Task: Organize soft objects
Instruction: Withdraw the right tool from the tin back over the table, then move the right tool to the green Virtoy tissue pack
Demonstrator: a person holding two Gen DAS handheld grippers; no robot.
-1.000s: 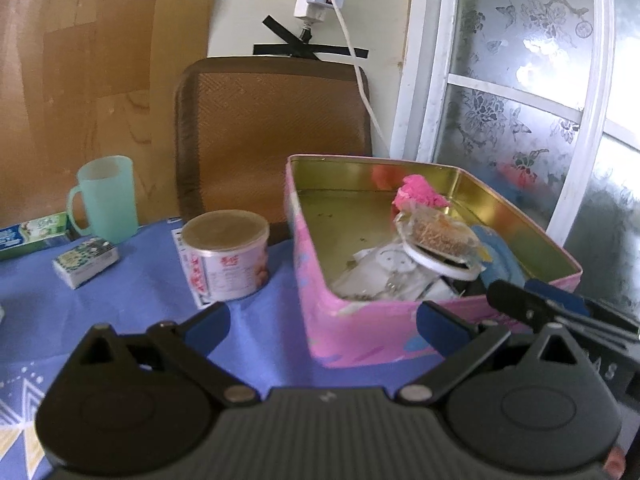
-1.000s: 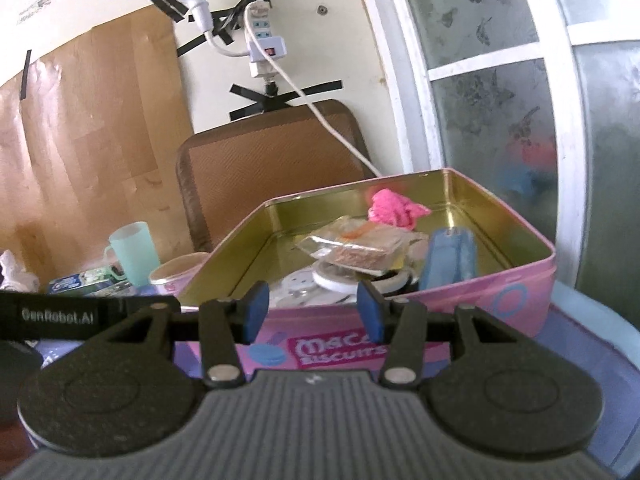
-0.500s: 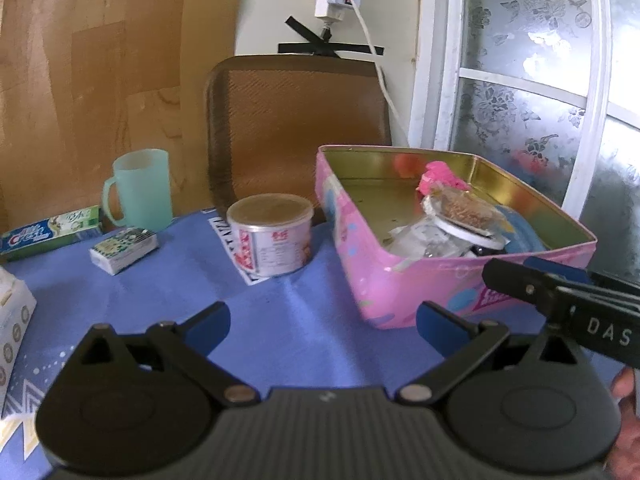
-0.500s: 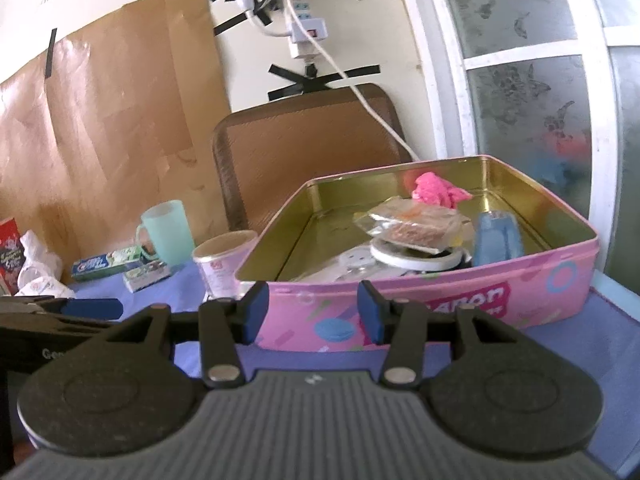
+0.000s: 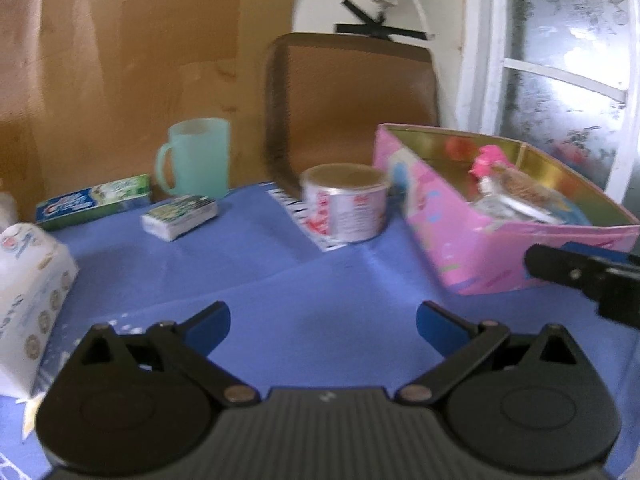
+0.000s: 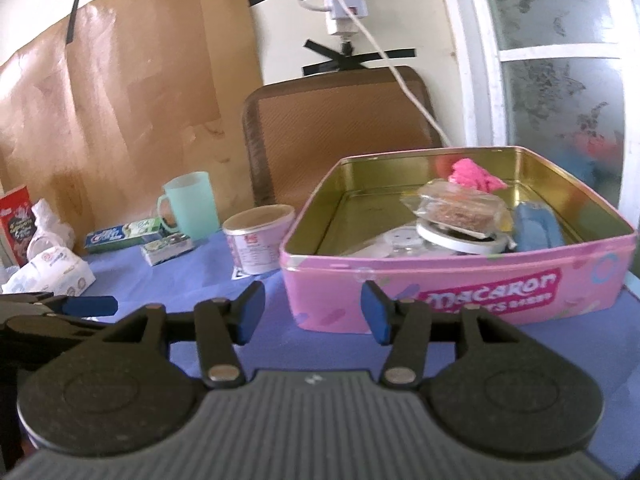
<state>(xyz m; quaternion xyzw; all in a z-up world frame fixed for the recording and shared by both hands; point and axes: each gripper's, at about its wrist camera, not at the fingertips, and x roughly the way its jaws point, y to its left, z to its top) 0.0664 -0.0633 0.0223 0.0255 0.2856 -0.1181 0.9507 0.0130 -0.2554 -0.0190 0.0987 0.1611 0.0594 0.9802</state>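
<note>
A pink biscuit tin (image 6: 472, 280) stands open on the blue tablecloth, right of centre. It holds a pink cloth (image 6: 474, 174), a clear snack packet (image 6: 456, 208), a blue soft item (image 6: 534, 228) and a white round lid. The tin also shows in the left wrist view (image 5: 460, 236). A white tissue pack (image 6: 52, 272) lies at the far left, and it shows in the left wrist view (image 5: 28, 280). My left gripper (image 5: 322, 326) is open and empty above bare cloth. My right gripper (image 6: 312, 314) is open and empty just before the tin's front left corner.
A pink-and-white can (image 5: 346, 204) stands left of the tin. A green mug (image 5: 198, 158), a toothpaste box (image 5: 94, 202) and a small soap box (image 5: 180, 216) sit at the back left. A brown chair back (image 5: 352, 96) rises behind the table. A window is at the right.
Both grippers have pulled back and to the left, away from the tin. The tin now appears smaller and further right. The tissue pack has come into view at left. Both stay open.
</note>
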